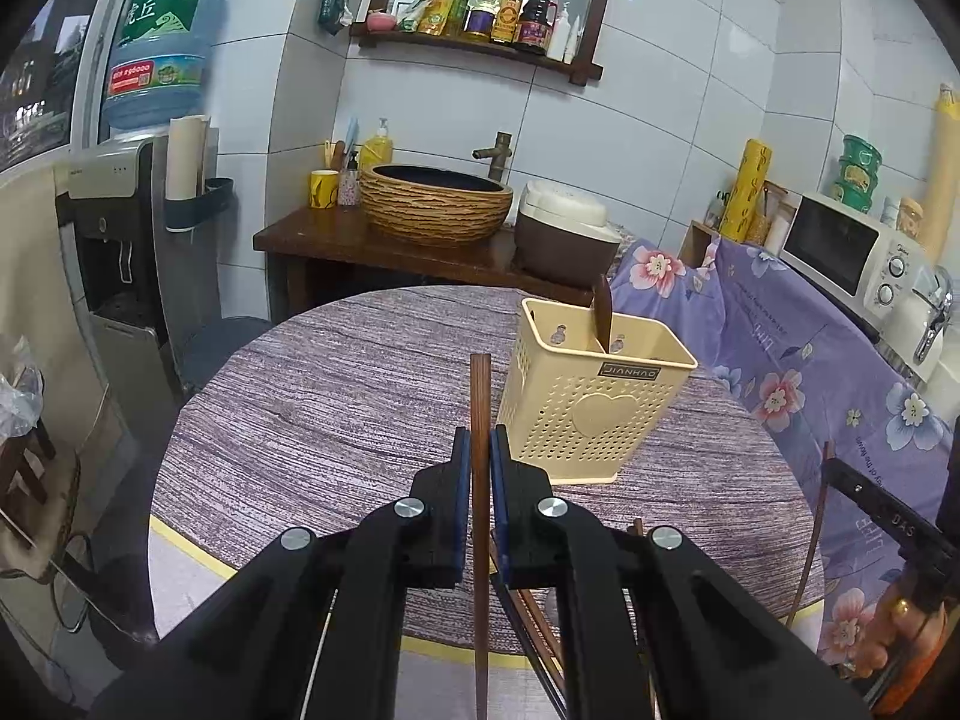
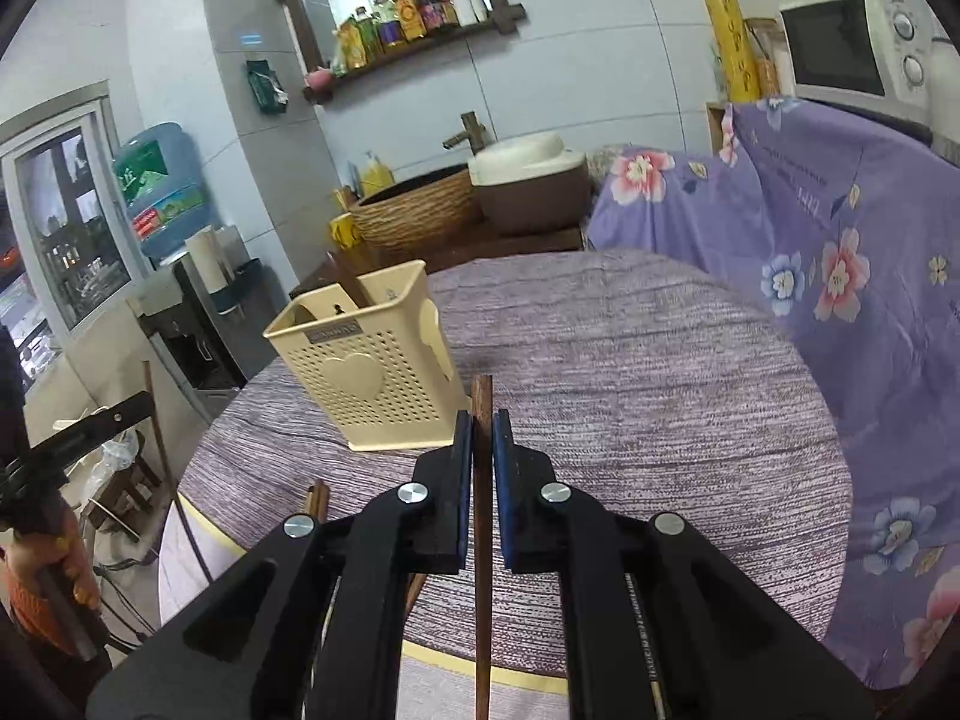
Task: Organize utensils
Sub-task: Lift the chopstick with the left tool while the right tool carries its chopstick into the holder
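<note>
Holder: we see the cream holder [image 1: 591,396] standing upright on the round table [image 1: 336,396], toward its far side; in the right view it sits left of centre [image 2: 366,384].
Already in: one dark wooden utensil [image 1: 603,315] leans in a rear compartment of the holder; we cannot tell what kind it is.
Left chopstick: we hold a brown chopstick [image 1: 479,420] in the left gripper [image 1: 478,441], its blue pads pressed onto the stick, the tip pointing toward the holder and still short of it.
Right chopstick: the right gripper [image 2: 482,426] pinches a second chopstick [image 2: 482,402] between its pads, and the stick is clear of the table, just right of the holder.
Left on the table: a few more sticks [image 2: 317,501] lie at the near edge by the yellow rim; in the left view they show beneath the gripper [image 1: 528,606], and we cannot count them.
Progress: we judge the job early to midway, with one item stowed, two in hand and some still to collect.
Next: both held sticks need to be tipped upright and dropped into a compartment.
</note>
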